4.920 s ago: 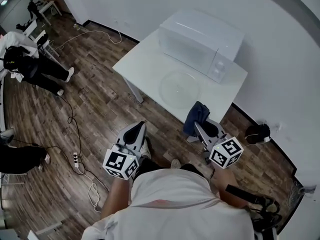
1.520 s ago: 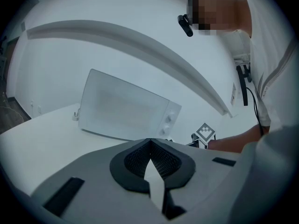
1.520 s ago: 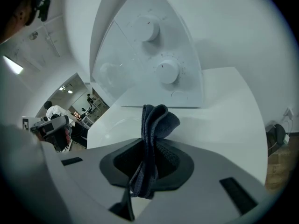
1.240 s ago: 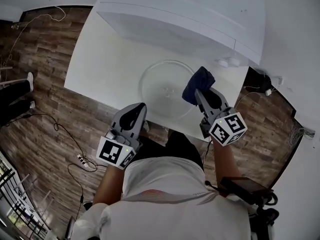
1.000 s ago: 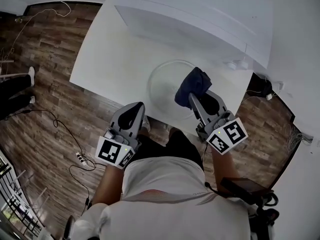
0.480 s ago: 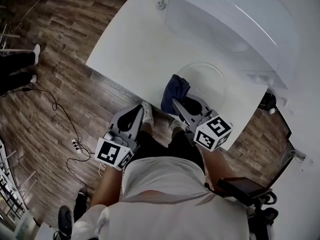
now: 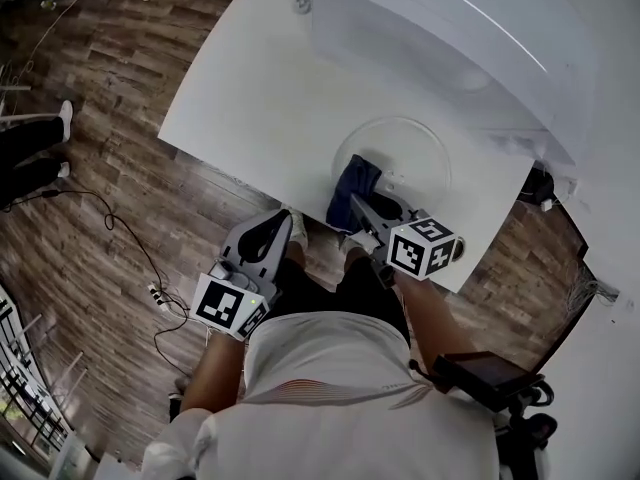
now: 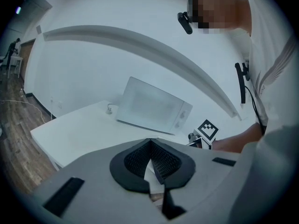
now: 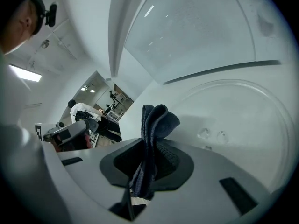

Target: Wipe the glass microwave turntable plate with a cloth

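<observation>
The clear glass turntable plate [image 7: 400, 153] [image 9: 243, 111] lies on the white table [image 7: 250, 98] in front of the white microwave [image 7: 450, 38]. My right gripper [image 7: 362, 208] [image 9: 147, 164] is shut on a dark blue cloth [image 7: 352, 188] [image 9: 156, 122], and the cloth rests over the plate's near left rim. My left gripper [image 7: 268, 236] [image 8: 152, 164] hangs off the table's near edge, above the floor, shut with nothing in it.
The microwave [image 8: 152, 106] stands at the back of the table, against the wall. Cables [image 7: 130, 258] and a power strip lie on the wood floor to the left. A person's legs [image 7: 30, 153] show at the far left.
My right gripper has carried the cloth from beside the table onto the plate, sweeping from its right side to its near left rim. The left gripper stayed low and shut.
</observation>
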`<state>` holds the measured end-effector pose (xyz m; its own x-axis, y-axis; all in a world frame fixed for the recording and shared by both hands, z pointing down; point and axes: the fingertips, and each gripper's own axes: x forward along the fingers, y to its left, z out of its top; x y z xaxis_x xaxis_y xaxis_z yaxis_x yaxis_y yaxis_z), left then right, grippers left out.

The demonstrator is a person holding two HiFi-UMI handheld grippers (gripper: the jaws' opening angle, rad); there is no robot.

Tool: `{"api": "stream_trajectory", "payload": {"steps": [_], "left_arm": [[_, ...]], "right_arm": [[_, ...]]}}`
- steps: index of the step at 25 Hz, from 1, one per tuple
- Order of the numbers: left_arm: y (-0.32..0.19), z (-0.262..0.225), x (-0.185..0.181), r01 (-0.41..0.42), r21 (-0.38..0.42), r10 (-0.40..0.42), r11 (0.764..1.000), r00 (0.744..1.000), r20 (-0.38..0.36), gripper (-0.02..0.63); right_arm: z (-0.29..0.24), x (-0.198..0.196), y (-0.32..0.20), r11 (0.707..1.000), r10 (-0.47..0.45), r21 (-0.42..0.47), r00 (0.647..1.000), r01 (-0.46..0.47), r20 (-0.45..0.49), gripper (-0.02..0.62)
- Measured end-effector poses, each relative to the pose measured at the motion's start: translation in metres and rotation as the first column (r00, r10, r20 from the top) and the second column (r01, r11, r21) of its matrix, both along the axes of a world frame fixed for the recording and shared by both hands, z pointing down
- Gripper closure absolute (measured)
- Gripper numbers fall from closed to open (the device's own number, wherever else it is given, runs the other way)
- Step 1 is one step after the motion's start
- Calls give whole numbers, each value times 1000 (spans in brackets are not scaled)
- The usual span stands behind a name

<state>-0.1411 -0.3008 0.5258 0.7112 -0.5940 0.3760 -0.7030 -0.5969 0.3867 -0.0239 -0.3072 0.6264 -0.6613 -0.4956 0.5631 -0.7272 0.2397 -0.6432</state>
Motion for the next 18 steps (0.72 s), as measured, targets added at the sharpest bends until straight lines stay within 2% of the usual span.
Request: {"api": "stream_trajectory", "payload": {"steps": [10,18], "left_arm": [[0,4,79,-126,-8,126,992,992,-8,595],[14,2,140,-197,-7,196,980,980,-10,595]], "right_arm": [[7,84,32,991,124,-45,992,-125,-15,534],[4,143,53,982,185,-30,982,-186,-31,534]]}}
